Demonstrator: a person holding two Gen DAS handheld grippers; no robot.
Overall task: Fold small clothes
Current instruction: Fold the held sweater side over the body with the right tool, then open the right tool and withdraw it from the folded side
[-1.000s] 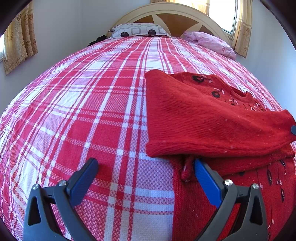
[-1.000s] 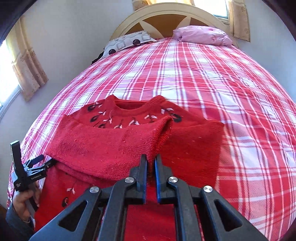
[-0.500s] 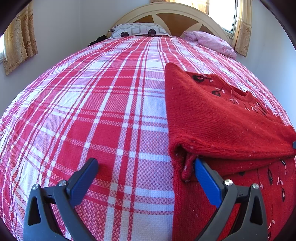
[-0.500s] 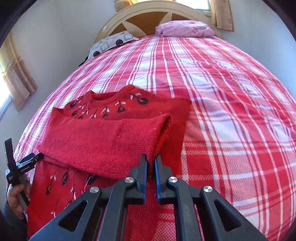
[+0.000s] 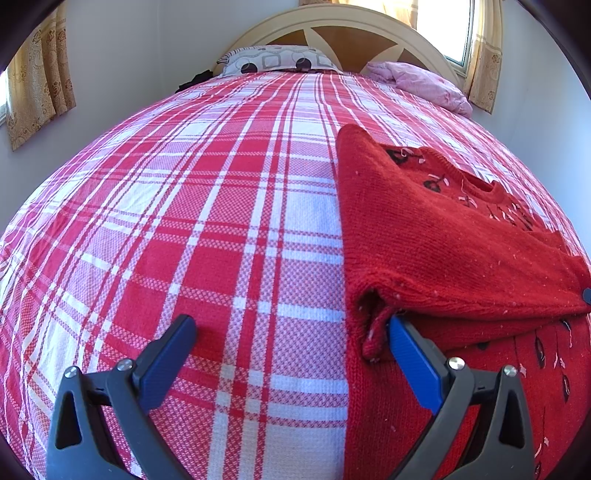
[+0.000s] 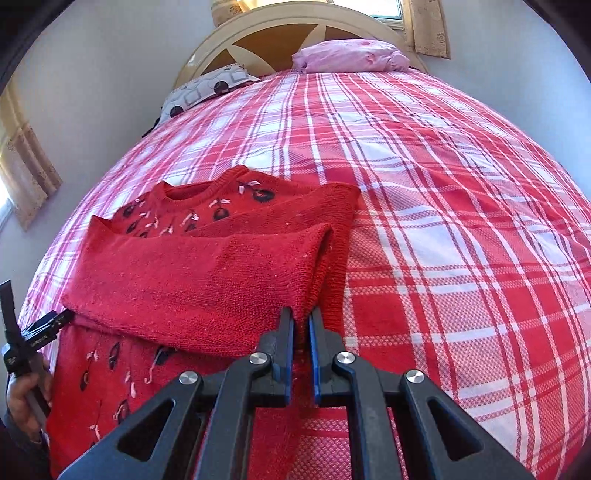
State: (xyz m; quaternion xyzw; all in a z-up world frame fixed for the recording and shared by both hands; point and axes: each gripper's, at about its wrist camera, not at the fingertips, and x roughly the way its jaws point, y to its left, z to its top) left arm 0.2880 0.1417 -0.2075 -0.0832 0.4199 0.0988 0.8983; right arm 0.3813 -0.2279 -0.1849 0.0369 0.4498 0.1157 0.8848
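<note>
A small red knit sweater point(image 6: 192, 273) with dark and pink embroidery lies on the plaid bed, its sleeves folded across the chest. It also shows in the left wrist view point(image 5: 454, 240). My right gripper point(image 6: 301, 325) is shut on the cuff of the upper folded sleeve and holds it a little above the body. My left gripper point(image 5: 291, 332) is open and empty; its right finger point(image 5: 410, 350) sits at the sweater's left edge, just under the folded sleeve. The left gripper also shows at the right wrist view's left edge point(image 6: 37, 332).
The red and white plaid bedspread point(image 5: 184, 221) covers the bed. A patterned pillow point(image 5: 277, 64) and a pink bundle point(image 5: 424, 83) lie at the cream headboard point(image 6: 295, 33). Curtained windows flank the bed point(image 5: 37, 74).
My right gripper has carried the sleeve cuff further left across the sweater, and the folded side now lies narrower. The left gripper has stayed open in place.
</note>
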